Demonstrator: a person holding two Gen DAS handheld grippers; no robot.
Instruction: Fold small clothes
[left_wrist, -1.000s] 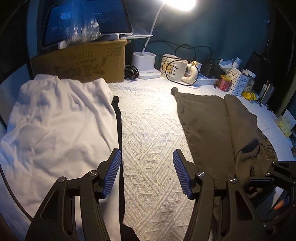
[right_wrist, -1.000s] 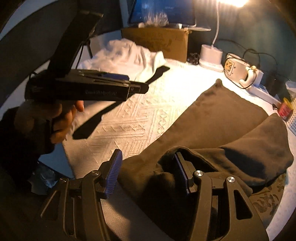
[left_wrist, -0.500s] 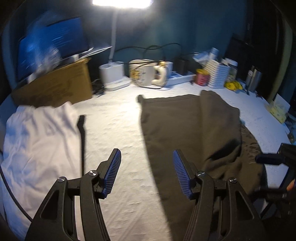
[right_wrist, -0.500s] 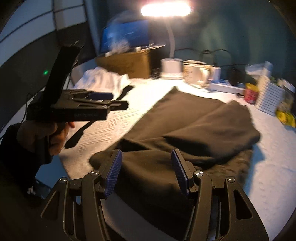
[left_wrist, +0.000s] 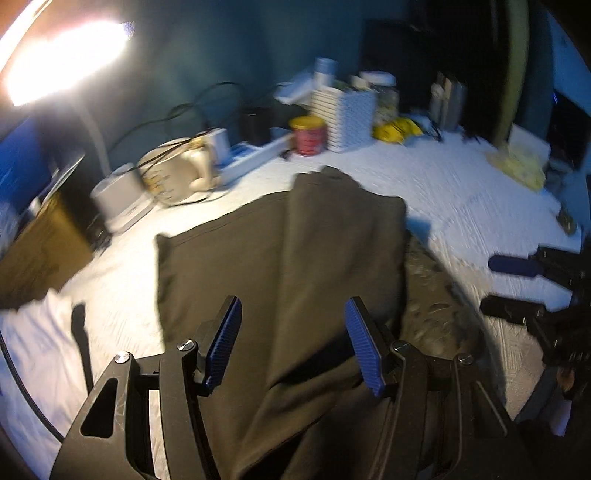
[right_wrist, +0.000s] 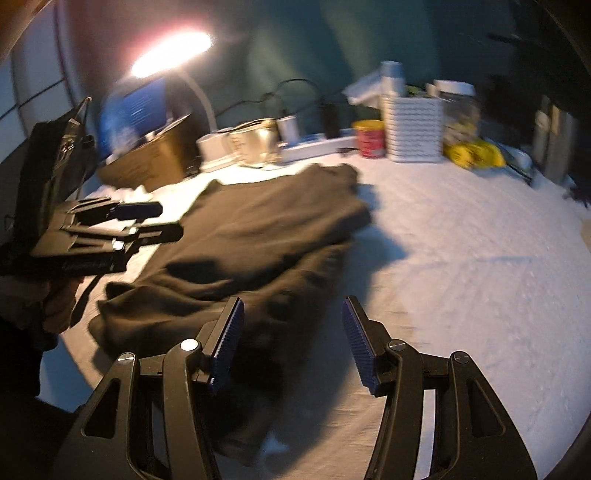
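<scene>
The dark brown soft cloth garment (left_wrist: 295, 258) looks light and limp, so I judge it will sag unless I pinch a hem or corner. It lies partly folded, rumpled, on the white textured table cover (right_wrist: 461, 258). My left gripper (left_wrist: 293, 345) and right gripper (right_wrist: 291, 341) hang above it, jaws apart, holding nothing.

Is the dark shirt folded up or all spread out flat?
Partly folded. The dark shirt has one flap lying doubled over the rest, with rumpled cloth near the front edge. Both hand-held grippers are open, not holding it.
</scene>
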